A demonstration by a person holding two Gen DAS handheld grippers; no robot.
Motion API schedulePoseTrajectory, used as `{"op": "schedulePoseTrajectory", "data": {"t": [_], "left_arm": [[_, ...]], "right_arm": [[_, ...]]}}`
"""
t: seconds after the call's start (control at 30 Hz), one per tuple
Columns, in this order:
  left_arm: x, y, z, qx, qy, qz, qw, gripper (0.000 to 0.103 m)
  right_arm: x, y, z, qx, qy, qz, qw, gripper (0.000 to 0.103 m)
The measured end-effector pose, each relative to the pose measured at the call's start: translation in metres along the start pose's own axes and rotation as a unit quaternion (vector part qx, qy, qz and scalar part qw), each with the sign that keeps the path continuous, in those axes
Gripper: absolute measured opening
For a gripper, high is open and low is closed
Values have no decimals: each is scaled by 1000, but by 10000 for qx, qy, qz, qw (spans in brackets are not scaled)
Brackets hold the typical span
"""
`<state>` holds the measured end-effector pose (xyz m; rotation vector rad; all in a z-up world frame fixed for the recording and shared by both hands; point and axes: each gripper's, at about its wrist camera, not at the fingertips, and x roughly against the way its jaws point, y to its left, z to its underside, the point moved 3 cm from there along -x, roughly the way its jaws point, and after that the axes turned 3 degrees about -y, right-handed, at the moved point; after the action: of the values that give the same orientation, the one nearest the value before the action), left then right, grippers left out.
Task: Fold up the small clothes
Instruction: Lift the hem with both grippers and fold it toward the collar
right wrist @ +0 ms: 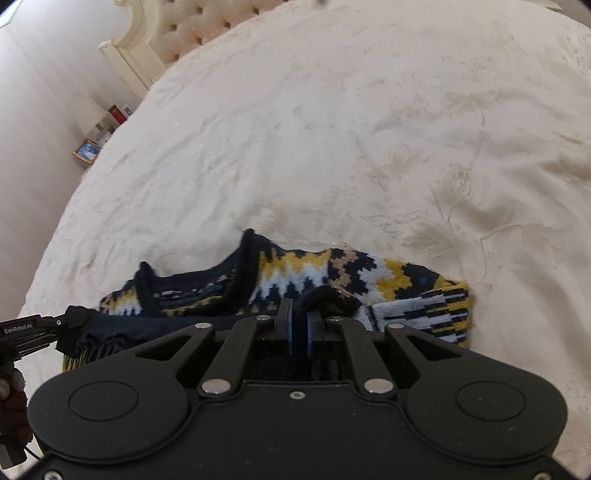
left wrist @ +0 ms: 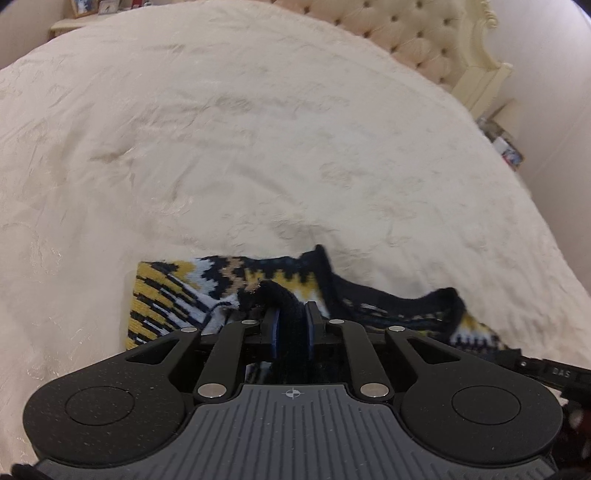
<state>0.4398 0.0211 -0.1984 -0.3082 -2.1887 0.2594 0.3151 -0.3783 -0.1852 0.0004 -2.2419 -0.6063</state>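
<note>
A small knitted sweater (left wrist: 229, 284) with a navy, yellow and white zigzag pattern lies on the cream bedspread (left wrist: 258, 147), right in front of both grippers. My left gripper (left wrist: 291, 314) is shut on a dark navy edge of the sweater, which bulges between its blue pads. My right gripper (right wrist: 299, 314) is shut on another edge of the same sweater (right wrist: 332, 269). The left gripper's tip also shows at the far left of the right wrist view (right wrist: 70, 321), holding navy fabric. The right gripper's body shows at the right edge of the left wrist view (left wrist: 554, 373).
A tufted cream headboard (left wrist: 424, 33) stands at the far right in the left view and at the top left in the right view (right wrist: 192, 26). Bedside shelves with small items (right wrist: 107, 125) and a framed picture (right wrist: 86, 151) sit beside the bed.
</note>
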Motion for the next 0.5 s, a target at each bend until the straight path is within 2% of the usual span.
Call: {"op": "schedulePoseTrajectory", "data": {"t": [0.2, 0.3, 0.37, 0.43, 0.5], "left_arm": [[-2, 12, -14, 168, -116, -270, 9994, 32], [9, 14, -25, 108, -291, -336, 9990, 34], [17, 13, -30, 13, -378, -359, 9986, 36], [24, 10, -33, -75, -449, -357, 9983, 37], [31, 8, -37, -118, -512, -333, 9981, 39]], "right_arm": [[-8, -4, -2, -124, 74, 69, 9999, 17], [-7, -4, -3, -117, 68, 90, 9999, 21], [-8, -2, -5, -94, 49, 54, 9999, 30], [-7, -1, -7, -97, -3, -30, 9999, 46], [-5, 2, -10, -92, -61, -65, 9999, 54]]}}
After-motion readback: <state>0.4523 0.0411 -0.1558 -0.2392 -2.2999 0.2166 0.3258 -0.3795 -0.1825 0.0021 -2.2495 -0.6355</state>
